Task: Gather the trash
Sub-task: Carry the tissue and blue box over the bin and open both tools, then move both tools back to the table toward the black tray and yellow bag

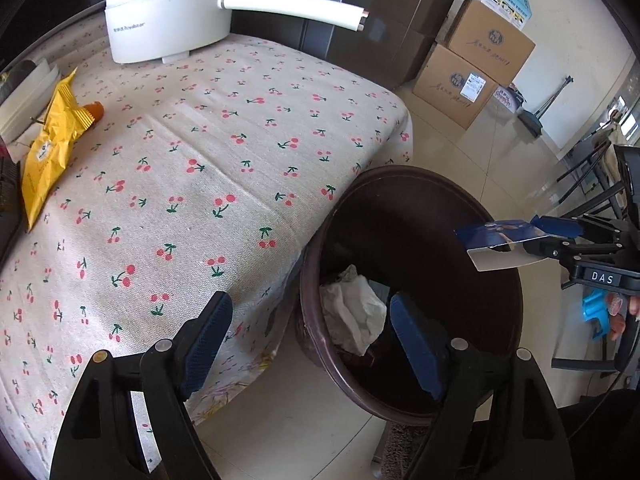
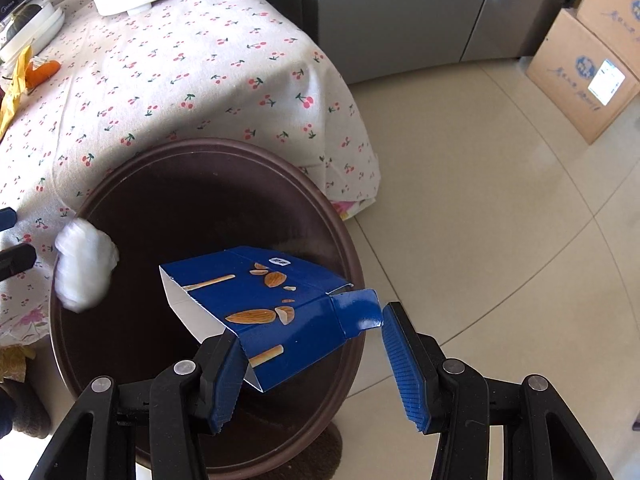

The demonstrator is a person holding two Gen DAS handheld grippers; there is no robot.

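The left hand-held gripper (image 1: 310,344) hangs with its jaws wide and empty over the near rim of the brown plastic bin (image 1: 516,320); a crumpled white tissue (image 2: 84,266), blurred, sits in the air at its mouth. The right hand-held gripper (image 2: 314,364) carries a blue card snack box (image 2: 276,300) over the bin; its left pad presses the box's lower edge, though whether the right pad touches the flap at 3 o'clock is hard to tell. The box looks light, stiff, crushable, best pinched across its flat faces. At 10 o'clock on the cherry-print table (image 1: 224,152) lies a yellow crinkly wrapper (image 1: 50,148), thin and slippery.
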